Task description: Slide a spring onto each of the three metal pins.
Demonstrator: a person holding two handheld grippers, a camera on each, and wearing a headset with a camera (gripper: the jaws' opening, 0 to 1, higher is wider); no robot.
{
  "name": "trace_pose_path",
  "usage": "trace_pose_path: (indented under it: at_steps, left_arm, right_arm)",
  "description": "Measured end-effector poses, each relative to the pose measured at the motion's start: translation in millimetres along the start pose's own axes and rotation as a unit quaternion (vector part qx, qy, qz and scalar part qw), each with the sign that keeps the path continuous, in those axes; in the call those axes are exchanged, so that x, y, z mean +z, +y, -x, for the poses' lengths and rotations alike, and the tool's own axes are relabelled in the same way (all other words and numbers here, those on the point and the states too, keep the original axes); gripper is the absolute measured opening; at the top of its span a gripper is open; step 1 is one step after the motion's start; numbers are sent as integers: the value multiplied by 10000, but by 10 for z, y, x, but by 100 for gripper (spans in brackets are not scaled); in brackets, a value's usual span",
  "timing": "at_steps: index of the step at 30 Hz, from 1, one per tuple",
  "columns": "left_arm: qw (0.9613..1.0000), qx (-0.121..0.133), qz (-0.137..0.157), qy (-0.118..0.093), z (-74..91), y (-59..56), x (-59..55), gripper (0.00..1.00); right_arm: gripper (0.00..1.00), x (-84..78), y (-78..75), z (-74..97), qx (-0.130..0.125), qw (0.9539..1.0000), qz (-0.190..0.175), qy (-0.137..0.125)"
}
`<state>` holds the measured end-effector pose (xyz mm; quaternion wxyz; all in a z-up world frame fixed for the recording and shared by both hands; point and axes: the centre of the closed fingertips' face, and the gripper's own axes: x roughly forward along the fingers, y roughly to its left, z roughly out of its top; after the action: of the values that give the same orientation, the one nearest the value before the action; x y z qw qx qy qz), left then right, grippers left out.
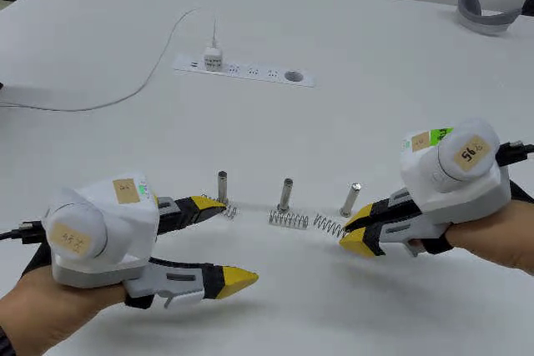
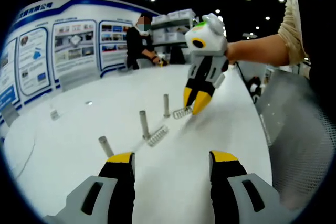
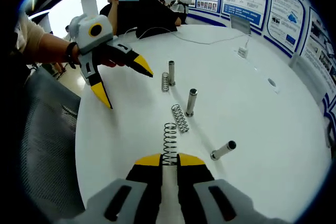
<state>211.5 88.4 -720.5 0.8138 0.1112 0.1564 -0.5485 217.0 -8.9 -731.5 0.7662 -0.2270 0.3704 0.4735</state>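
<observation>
right gripper (image 3: 169, 160) pinched shut on near end of a spring (image 3: 169, 139) — its axis runs straight ahead of the jaws. nearest pin (image 3: 223, 150) just off to one side, tilted. left gripper (image 1: 234, 239) wide open, empty — farther away.

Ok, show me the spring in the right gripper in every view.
Head view: the spring lies right of centre, at the right gripper's yellow tips.
Left gripper view: just above centre, at the right gripper's tips.
Right gripper view: low centre, rising from the right gripper's shut jaws.
Shared landmark: the middle pin, with a loose spring at its foot.
</observation>
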Motion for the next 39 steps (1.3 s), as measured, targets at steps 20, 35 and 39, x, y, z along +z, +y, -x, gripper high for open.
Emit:
trace_pose_path:
  at_steps: [20, 35, 39]
  left_arm:
    - [9980, -468, -423, -89, -302, -259, 131, 38]
    - [9925, -667, -1021, 63, -409, -392, 97, 20]
    - [9908, -697, -1155, 121, -424, -425, 74, 15]
  right_arm:
    - [11, 205, 308, -106, 552, 9947, 849, 173]
    - [11, 127, 461, -145, 943, 9860, 1285, 496]
    - [11, 128, 484, -155, 994, 9846, 1335, 531]
